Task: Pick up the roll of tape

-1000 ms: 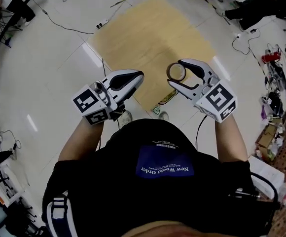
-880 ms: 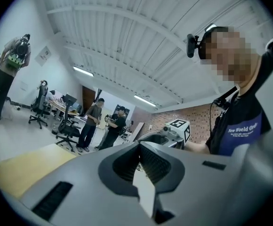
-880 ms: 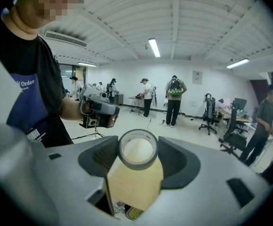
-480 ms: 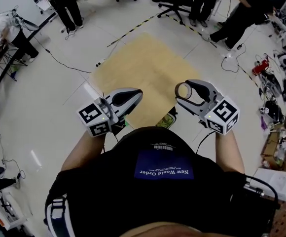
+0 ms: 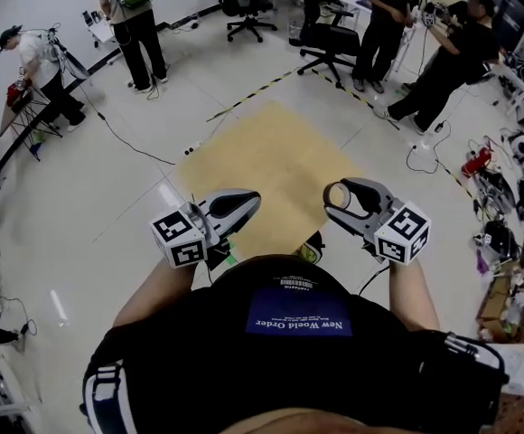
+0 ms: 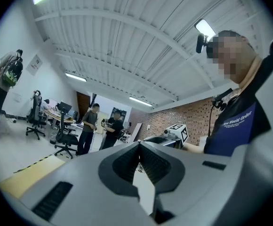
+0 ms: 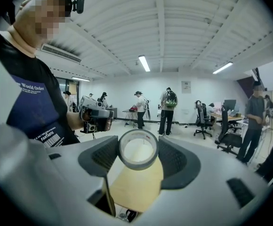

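**One roll of tape, gripped in your right claw, high above the floor**

One grey roll of tape [image 7: 137, 149] sits between the ribbed black pads of your right claw [image 5: 332, 199]. It is a thin-walled ring with a pale inner core, and its open hole faces the right gripper view. Both pads press on its outer wall, so the jaws stand wide and are clamped on it. Your left claw [image 5: 257, 198] has smooth grey shells and the same ribbed black pads. Its tips meet, and it holds nothing.

Below your hands lies a tan rectangular mat [image 5: 271, 165] on a glossy white floor [image 5: 90, 215]. A yellow-and-black striped line [image 5: 253, 93] runs along the mat's far side. Black office chairs [image 5: 330, 39] stand farther off, several people stand along the far edge of the room, and cables and gear crowd the right side. Nothing stands between the two claws.

You hold both forearms out in front of your chest with the marker cubes nearest your body. The claws are well apart, left and right, and both point away from you over the mat.
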Motion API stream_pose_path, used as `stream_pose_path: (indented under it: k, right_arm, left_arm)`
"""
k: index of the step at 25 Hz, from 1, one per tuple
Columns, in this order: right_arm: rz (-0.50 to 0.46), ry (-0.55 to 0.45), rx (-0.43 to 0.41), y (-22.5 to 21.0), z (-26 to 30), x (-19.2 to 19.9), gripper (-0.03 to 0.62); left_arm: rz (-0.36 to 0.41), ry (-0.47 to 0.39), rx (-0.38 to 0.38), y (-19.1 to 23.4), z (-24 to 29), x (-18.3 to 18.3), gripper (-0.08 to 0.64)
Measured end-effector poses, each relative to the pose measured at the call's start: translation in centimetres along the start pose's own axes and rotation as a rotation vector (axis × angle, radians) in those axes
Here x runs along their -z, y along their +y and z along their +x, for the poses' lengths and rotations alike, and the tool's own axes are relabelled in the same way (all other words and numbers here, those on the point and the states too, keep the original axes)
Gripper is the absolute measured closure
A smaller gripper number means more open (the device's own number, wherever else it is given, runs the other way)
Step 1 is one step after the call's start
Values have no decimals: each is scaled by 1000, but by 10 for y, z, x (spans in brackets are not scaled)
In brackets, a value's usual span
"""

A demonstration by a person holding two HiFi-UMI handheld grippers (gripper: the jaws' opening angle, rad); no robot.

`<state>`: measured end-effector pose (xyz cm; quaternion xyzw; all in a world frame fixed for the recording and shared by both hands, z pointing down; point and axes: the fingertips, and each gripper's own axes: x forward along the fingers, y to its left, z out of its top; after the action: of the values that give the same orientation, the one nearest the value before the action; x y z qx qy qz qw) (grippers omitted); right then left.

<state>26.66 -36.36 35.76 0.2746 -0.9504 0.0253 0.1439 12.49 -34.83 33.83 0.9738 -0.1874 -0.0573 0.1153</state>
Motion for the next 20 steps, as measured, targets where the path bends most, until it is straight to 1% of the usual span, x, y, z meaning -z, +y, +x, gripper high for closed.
stream_pose_path:
  k: [7,14,20]
  right_arm:
    - [-29,5,-18,4,5,-2,333]
    - [-42,12,-22,-1,6,-5,333]
    - [-52,15,-28,2,11,-7,333]
  left_arm:
    - [12,-9,-25,-2,-7,-3,552]
    - [23,-19,-25,2,-7,-6,554]
    - [16,-25,-32,5,-11,-8,554]
